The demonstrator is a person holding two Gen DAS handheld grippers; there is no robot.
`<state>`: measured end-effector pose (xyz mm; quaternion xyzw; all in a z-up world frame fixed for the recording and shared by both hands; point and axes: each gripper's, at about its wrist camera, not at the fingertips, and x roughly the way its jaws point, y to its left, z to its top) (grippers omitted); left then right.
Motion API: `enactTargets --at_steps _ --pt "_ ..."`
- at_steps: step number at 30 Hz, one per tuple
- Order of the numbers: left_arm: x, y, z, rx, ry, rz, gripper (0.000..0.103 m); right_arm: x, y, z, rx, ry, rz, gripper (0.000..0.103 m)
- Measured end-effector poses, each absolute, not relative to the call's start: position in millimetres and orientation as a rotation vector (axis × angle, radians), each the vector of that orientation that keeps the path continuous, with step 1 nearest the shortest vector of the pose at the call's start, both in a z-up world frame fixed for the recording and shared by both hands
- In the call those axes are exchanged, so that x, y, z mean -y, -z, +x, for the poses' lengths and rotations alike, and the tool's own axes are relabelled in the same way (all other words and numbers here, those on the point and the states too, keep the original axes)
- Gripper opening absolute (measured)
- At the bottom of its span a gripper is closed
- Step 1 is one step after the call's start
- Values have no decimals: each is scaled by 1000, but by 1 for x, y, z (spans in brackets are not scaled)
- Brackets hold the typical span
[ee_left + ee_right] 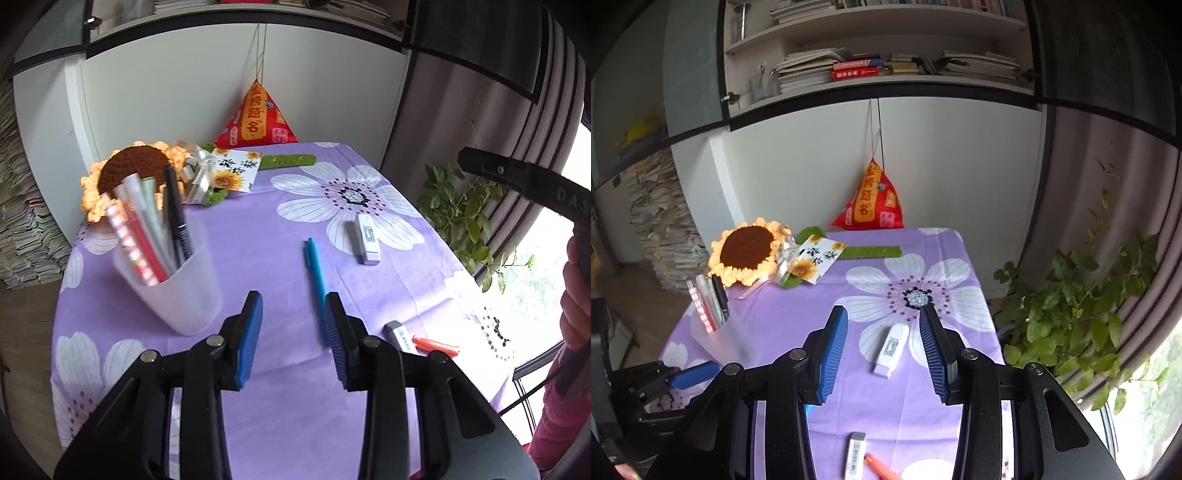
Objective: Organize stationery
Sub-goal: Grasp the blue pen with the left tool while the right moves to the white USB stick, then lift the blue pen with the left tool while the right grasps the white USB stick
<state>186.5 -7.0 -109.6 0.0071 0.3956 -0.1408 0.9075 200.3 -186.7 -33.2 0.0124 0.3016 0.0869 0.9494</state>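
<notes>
A translucent white cup [181, 288] holding several pens stands at the table's left; it also shows in the right wrist view [720, 338]. A blue pen [317, 286] lies on the purple flowered cloth, just beyond my open, empty left gripper [293, 325], near its right finger. A white correction tape [366, 239] lies farther right and shows between the fingers of my open, empty right gripper [882, 343] as the same white correction tape [891, 349]. A small white eraser [400, 336] and an orange pen [436, 345] lie at the right front; the eraser [856, 454] and orange pen [882, 469] show below the right gripper.
A crocheted sunflower [129, 173], a sunflower card [236, 171], a green strip [288, 160] and a red triangular pouch [256, 120] sit at the table's back. A potted plant [1082, 317] stands right of the table. Shelves of books [886, 66] are above.
</notes>
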Motion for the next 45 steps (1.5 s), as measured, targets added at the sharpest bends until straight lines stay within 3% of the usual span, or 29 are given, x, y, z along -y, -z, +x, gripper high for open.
enactTargets --at_steps 6,8,21,24,25,32,45 --pt "41 124 220 -867 308 38 34 197 46 200 -660 -203 39 41" --pt "54 133 232 -889 322 64 40 205 51 202 -676 -203 57 41" --pt "83 186 308 -1020 227 140 37 236 73 216 -713 -185 102 41" --pt "84 188 310 -1024 236 131 25 239 78 223 -734 -184 118 41" --pt "85 187 309 -1024 248 137 11 239 81 226 -746 -184 123 41" --pt "74 166 284 -965 295 84 11 233 89 237 -783 -190 115 41" --pt "24 79 213 -721 314 -20 11 203 106 279 -906 -197 118 41"
